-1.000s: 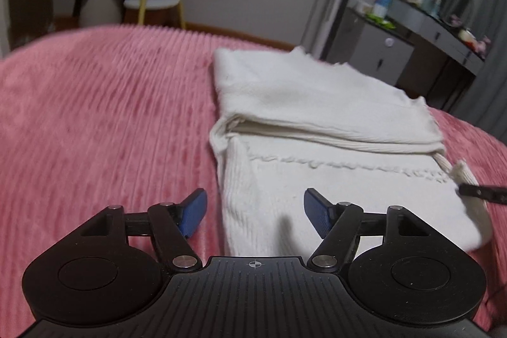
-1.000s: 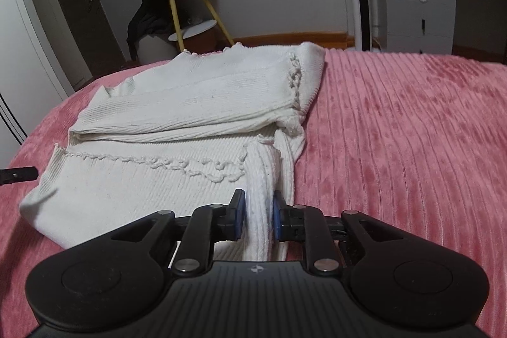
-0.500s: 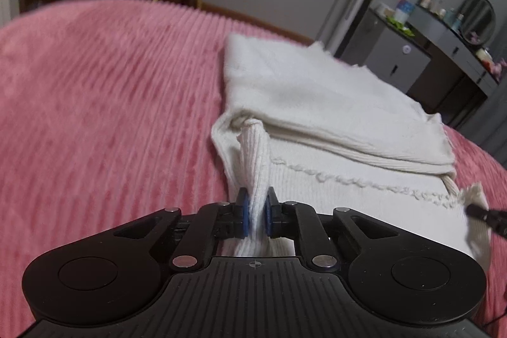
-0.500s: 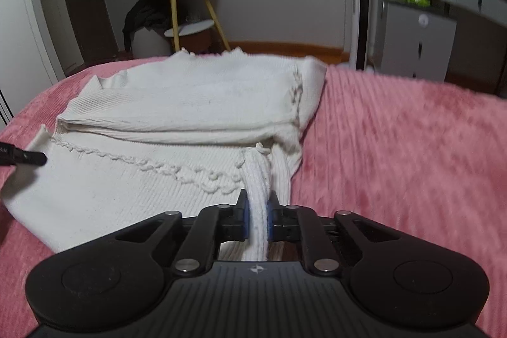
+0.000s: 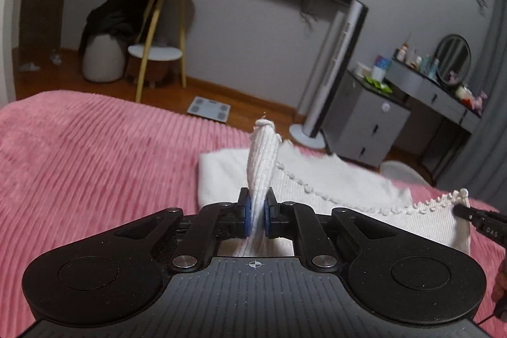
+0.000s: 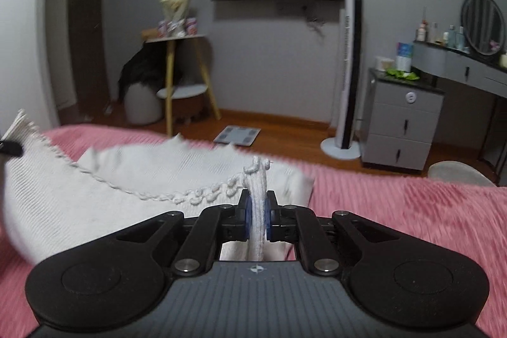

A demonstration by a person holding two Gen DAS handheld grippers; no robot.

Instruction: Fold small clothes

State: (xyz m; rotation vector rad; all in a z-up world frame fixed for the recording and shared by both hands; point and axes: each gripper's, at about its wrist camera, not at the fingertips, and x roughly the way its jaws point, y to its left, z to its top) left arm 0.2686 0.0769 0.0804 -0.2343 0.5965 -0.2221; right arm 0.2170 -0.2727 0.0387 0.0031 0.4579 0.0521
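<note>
Both tongs pinch the white knit garment (image 5: 317,179): the left tongs (image 5: 256,217) and right tongs (image 6: 257,219) each clamp a near corner, the rest trailing ahead onto the pink bed (image 5: 95,154). It looks soft, light and droopy, best held by hemmed corners.

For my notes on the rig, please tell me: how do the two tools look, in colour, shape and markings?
Both look alike. The left tool and the right tool each have a black ribbed body with a small white crosshair mark, two round black discs at the sides, black link arms with silver pivot pins, and blue pads inside the black fingers. In the left view, the right tool's tip bears white letters. No cable is clearly visible.
</note>
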